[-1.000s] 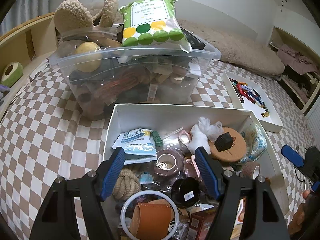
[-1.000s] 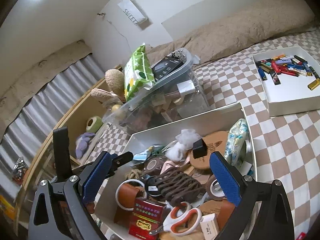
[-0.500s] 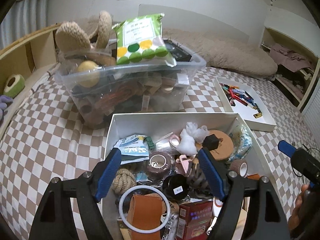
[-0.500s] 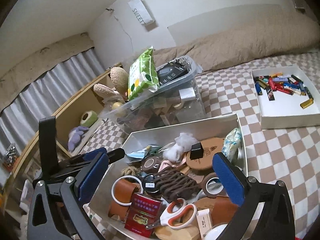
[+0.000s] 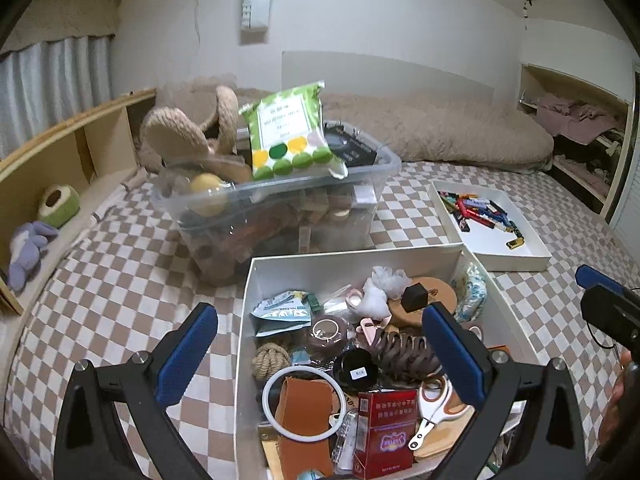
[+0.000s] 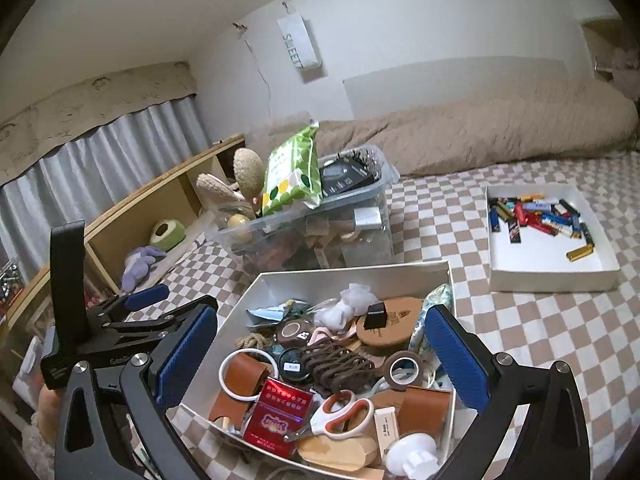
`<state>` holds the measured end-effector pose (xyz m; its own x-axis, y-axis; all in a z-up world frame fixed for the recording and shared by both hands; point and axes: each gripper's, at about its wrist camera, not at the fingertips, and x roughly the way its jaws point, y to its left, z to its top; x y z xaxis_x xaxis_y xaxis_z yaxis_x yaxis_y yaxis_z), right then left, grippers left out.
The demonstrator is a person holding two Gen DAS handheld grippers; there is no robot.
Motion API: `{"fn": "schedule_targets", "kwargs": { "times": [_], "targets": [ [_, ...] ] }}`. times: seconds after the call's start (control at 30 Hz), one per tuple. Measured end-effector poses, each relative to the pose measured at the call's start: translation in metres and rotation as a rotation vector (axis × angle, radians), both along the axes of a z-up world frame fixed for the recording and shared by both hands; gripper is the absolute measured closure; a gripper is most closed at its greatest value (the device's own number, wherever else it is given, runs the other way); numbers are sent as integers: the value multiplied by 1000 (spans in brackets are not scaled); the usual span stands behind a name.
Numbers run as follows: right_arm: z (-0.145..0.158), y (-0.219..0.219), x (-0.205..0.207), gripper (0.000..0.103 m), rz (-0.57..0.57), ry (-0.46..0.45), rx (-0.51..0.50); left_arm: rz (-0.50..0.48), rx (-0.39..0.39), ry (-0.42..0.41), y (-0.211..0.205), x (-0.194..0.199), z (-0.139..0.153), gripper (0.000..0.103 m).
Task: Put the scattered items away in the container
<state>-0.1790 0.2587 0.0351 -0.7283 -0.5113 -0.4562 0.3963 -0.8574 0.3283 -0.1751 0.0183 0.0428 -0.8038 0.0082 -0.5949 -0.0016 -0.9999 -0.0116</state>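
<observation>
A white box [image 5: 352, 254] on the checkered bed holds the gathered items: a red packet [image 5: 386, 428], scissors [image 5: 436, 408], a brown hair claw [image 5: 404, 354], a rope knot [image 5: 271, 358], a white ring [image 5: 300, 404] and a cork disc [image 5: 432, 300]. My left gripper [image 5: 320, 316] hovers above the box's near left part, its jaws opening wide with nothing gripped. My right gripper [image 6: 322, 314] hangs open over the same box [image 6: 352, 270], above the scissors [image 6: 340, 412] and red packet [image 6: 280, 416], and holds nothing.
Behind the box stands a clear plastic bin [image 5: 280, 208] heaped with things, a green dotted packet [image 5: 290, 136] on top. To the right lies a shallow white tray [image 5: 492, 216] of lighters. A wooden shelf [image 5: 60, 152] runs along the left, a beige blanket [image 5: 440, 128] at the back.
Both grippers have risen and drawn back from the white box, so more of the room shows. The left jaws have spread much wider; the right jaws widened slightly.
</observation>
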Motion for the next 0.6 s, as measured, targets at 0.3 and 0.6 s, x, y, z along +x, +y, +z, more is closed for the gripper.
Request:
{"fn": "schedule_targets", "kwargs": {
  "times": [0.3, 0.6],
  "targets": [
    [19, 8, 29, 0, -42, 64, 23, 16, -22, 80, 6, 38, 22, 0],
    [27, 14, 55, 0, -79, 106, 41, 20, -26, 137, 6, 74, 34, 0]
  ]
}}
